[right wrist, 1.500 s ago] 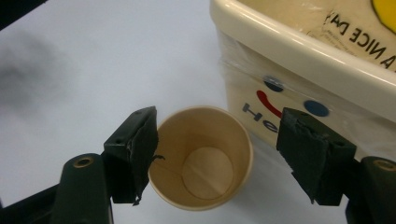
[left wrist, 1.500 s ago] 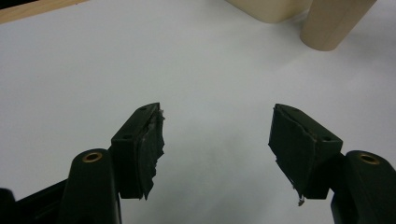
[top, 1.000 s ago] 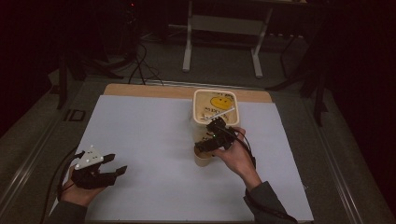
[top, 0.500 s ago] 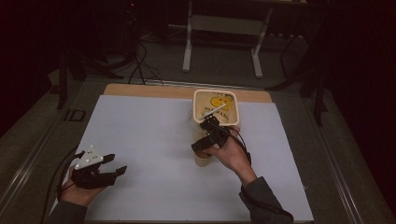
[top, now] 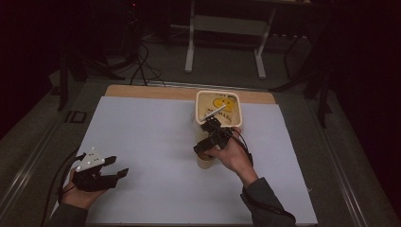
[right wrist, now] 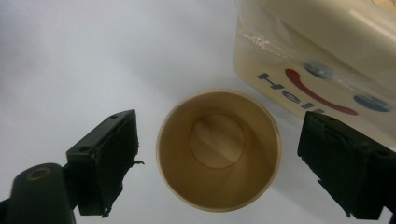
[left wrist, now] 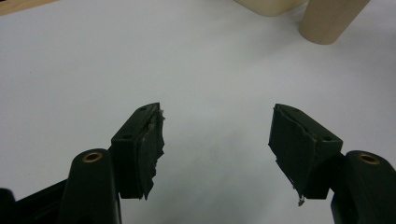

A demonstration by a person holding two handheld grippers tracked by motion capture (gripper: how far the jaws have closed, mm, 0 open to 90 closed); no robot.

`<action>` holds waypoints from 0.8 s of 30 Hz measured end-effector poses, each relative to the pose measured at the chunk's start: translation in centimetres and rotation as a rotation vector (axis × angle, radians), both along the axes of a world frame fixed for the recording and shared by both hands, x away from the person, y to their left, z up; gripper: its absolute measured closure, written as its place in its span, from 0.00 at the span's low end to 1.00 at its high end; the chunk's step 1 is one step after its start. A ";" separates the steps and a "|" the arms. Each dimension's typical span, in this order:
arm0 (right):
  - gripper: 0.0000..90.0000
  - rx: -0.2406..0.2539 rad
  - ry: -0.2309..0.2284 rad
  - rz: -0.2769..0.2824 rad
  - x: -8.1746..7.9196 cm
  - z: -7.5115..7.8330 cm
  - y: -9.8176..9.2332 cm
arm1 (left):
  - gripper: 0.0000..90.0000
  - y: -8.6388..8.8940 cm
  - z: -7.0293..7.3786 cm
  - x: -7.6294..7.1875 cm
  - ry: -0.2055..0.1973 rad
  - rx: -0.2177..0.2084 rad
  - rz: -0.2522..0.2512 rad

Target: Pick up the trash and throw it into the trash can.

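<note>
left tongs gape low at left; right tongs spread wide, pointing down.

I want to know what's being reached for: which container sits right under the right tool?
The round paper cup, empty, between the open right tool; the square tub stands behind.

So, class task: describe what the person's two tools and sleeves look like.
Both tools are black with two blocky jaws faced with ragged black padding. The left tool carries a grey three-cornered plate and trails a dark cable; the right tool trails a cable too. Both sleeves are dark grey.
</note>
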State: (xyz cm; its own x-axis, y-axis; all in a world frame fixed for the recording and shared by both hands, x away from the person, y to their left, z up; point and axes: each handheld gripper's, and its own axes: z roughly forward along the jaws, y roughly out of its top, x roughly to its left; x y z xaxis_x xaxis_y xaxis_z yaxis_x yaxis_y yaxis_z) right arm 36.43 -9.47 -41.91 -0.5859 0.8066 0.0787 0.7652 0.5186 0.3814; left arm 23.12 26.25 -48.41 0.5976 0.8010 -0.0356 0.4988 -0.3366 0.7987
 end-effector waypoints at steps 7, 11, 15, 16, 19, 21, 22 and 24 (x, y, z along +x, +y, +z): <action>0.13 -0.008 0.000 -0.005 -0.3 -1.0 0.1 | 0.39 0.0 0.0 0.0 0.000 0.001 0.000; 0.13 -0.026 -0.003 -0.005 -0.4 -1.3 0.3 | 0.39 0.0 0.0 0.0 0.000 0.001 0.000; 0.12 -0.033 0.000 -0.004 -0.4 -1.6 0.4 | 0.39 0.0 0.0 0.0 0.000 0.001 -0.001; 0.12 -0.032 0.001 -0.005 -0.4 -1.7 0.4 | 0.39 0.0 0.0 0.0 0.000 0.000 0.000; 0.12 -0.042 0.002 -0.003 -0.4 -1.9 0.4 | 0.39 0.1 0.0 0.0 -0.001 -0.001 -0.001; 0.12 -0.052 0.002 -0.003 -0.4 -2.1 0.5 | 0.39 0.1 0.0 0.0 -0.001 0.000 -0.001; 0.12 -0.055 0.001 -0.001 -0.4 -2.2 0.5 | 0.39 0.1 0.0 0.0 -0.001 0.001 -0.001; 0.13 -0.057 0.002 -0.001 -0.3 -2.4 0.5 | 0.39 0.1 0.0 0.0 -0.001 0.000 -0.001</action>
State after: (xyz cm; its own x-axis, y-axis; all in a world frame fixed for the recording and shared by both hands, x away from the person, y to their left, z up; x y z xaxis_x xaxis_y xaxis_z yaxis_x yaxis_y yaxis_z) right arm 36.11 -9.01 -44.34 -0.5853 0.8101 0.0342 0.7663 0.5389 0.3497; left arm 23.12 26.30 -48.41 0.5987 0.8002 -0.0349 0.4978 -0.3377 0.7988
